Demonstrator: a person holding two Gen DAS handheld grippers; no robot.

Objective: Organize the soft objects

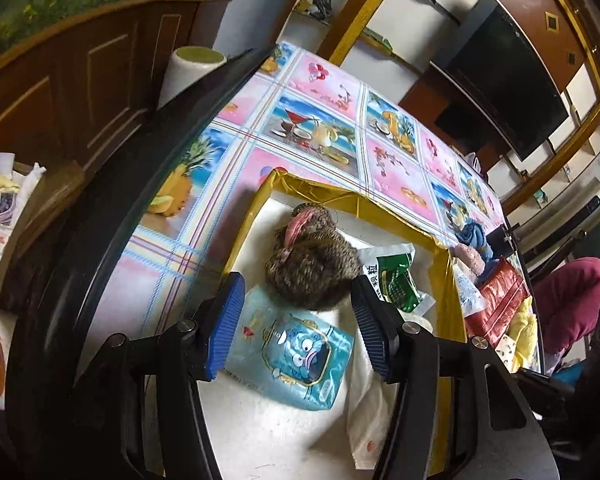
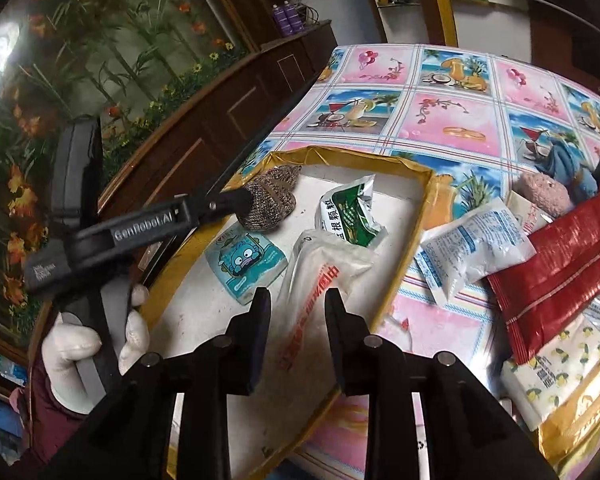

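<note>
A gold-rimmed white tray (image 1: 247, 220) (image 2: 410, 236) lies on the patterned tablecloth. In it are a brown knitted piece (image 1: 312, 264) (image 2: 270, 200), a blue cartoon packet (image 1: 296, 360) (image 2: 246, 264), a green packet (image 1: 396, 280) (image 2: 350, 212) and a white bag with red lettering (image 2: 320, 276) (image 1: 368, 408). My left gripper (image 1: 296, 316) is open over the blue packet, its tips beside the knitted piece's near edge. My right gripper (image 2: 298, 320) is open just above the white bag, its pads not pressing it. A gloved hand (image 2: 76, 344) holds the left gripper.
Right of the tray lie a white granule pouch (image 2: 472, 244), a red bag (image 2: 560, 276) (image 1: 496, 300), a pink fluffy item (image 2: 544, 192), a blue cloth (image 2: 564, 160), a lemon-print tissue pack (image 2: 556, 364) and a gold bag (image 2: 580, 424). Dark wooden cabinets (image 1: 80, 80) stand beyond the table's left edge.
</note>
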